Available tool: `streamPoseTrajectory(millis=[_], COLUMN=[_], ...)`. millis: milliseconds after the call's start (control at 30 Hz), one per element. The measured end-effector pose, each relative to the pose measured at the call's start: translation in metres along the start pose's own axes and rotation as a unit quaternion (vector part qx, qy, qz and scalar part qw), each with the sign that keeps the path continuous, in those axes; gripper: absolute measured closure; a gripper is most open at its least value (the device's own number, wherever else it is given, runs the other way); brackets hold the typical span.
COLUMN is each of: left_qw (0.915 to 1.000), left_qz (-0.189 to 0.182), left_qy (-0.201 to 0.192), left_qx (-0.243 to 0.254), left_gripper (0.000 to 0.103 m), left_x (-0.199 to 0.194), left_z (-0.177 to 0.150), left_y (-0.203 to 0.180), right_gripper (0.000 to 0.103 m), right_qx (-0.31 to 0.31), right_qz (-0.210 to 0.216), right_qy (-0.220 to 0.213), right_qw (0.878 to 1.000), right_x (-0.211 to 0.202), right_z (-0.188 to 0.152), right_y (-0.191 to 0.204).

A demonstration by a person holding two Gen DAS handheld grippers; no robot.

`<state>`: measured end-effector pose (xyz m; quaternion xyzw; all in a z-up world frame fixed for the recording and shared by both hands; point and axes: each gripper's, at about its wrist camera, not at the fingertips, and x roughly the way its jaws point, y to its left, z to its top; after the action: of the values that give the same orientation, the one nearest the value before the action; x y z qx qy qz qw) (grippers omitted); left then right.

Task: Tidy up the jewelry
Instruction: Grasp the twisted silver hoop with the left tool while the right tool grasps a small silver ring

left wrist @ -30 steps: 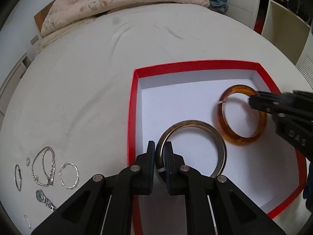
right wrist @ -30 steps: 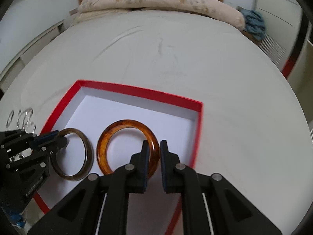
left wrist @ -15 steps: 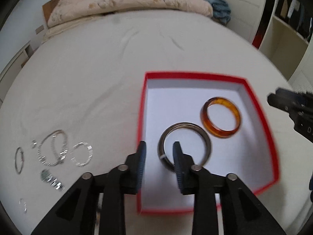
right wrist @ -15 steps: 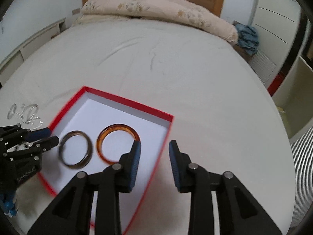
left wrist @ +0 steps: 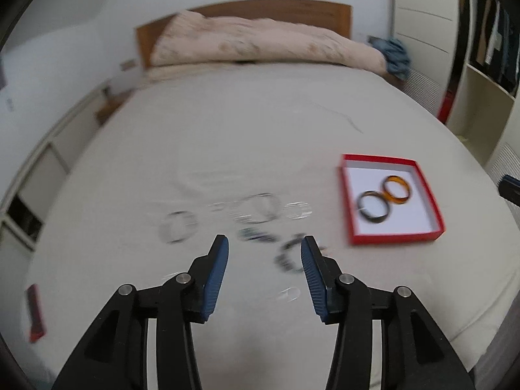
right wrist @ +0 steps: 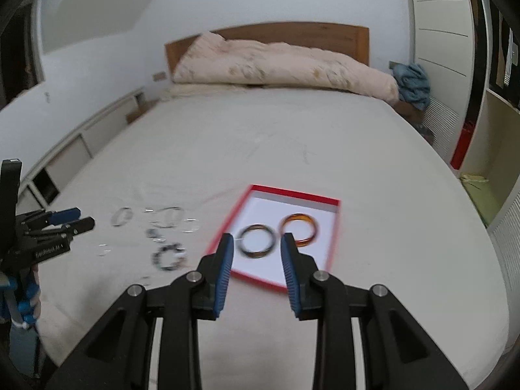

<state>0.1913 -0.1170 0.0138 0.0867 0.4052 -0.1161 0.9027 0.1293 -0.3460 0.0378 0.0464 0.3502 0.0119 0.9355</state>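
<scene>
Both tools hang above the bed (right wrist: pixel 292 149), and both are released, holding nothing. The left hand-held gripper (left wrist: pixel 264 256) has its jaws spread wide over the loose jewelry (left wrist: pixel 260 213) scattered on the sheet; a dark beaded bracelet (left wrist: pixel 287 256) lies just inside its right finger, low between the tips. The red box (left wrist: pixel 395 236) sits well off to its right. From the other side, the right hand-held gripper (right wrist: pixel 256 253) is open too, and between its fingertips shows the near part of the red box (right wrist: pixel 331 250) below it.

Inside that box: two bangles lying flat side by side, touching or nearly so. The dark bangle (right wrist: pixel 256 241) is on the left, the amber bangle (right wrist: pixel 300 227) on the right, a little farther back.

Motion blur smears the loose pieces in the left wrist view; they read as several silvery rings and hoops, no finer. A small red object (left wrist: pixel 35 313) at the bed's left edge is too blurred to identify. At the far end, a rumpled pink duvet (right wrist: pixel 279 68) lies against the wooden headboard (right wrist: pixel 286 34).
</scene>
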Motion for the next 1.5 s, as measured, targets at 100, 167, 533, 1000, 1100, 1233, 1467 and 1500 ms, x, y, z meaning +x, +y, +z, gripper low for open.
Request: streamPoseTrajectory(millis=[100,167,533,1000,1100,1233,1467,1500], left_qw=[0.9994,0.9985,0.9918,0.9920,0.9913,0.9908,0.9908,0.9912], left_qz=[0.023,0.035,0.065,0.015,0.004,0.001,0.005,0.007], left_qy=[-0.013,-0.022,-0.039,0.031,0.048,0.065,0.079,0.077], left_qx=[-0.022,-0.036,-0.103,-0.122,-0.122,-0.119,-0.110,-0.107], left_gripper=[0.057,0.057,0.050,0.040,0.040,0.040,0.039,0.039], left_x=[-0.034,-0.056,-0.091,0.071,0.106,0.141,0.174,0.176], left_z=[-0.019,-0.034,-0.105,-0.134,-0.129,-0.121,-0.119,-0.118], left_y=[0.044,0.070,0.142,0.154,0.150,0.149,0.149,0.149], right_gripper=[0.074,0.074,0.074,0.067,0.066,0.066,0.066,0.066], right_qx=[0.000,0.003,-0.035,-0.041,-0.033,-0.019,-0.031,-0.036], right_qz=[0.023,0.038,0.084,0.100,0.102,0.105,0.105,0.104], right_qy=[-0.012,-0.017,0.004,0.098,0.119,0.135,0.147,0.146], right_qw=[1.000,0.999,0.996,0.989,0.987,0.985,0.983,0.983], right_x=[-0.020,-0.029,-0.029,0.127,0.158,0.187,0.220,0.223], right_z=[-0.012,-0.022,-0.067,-0.117,-0.121,-0.123,-0.127,-0.127], right_y=[0.030,0.049,0.146,0.181,0.177,0.172,0.178,0.180])
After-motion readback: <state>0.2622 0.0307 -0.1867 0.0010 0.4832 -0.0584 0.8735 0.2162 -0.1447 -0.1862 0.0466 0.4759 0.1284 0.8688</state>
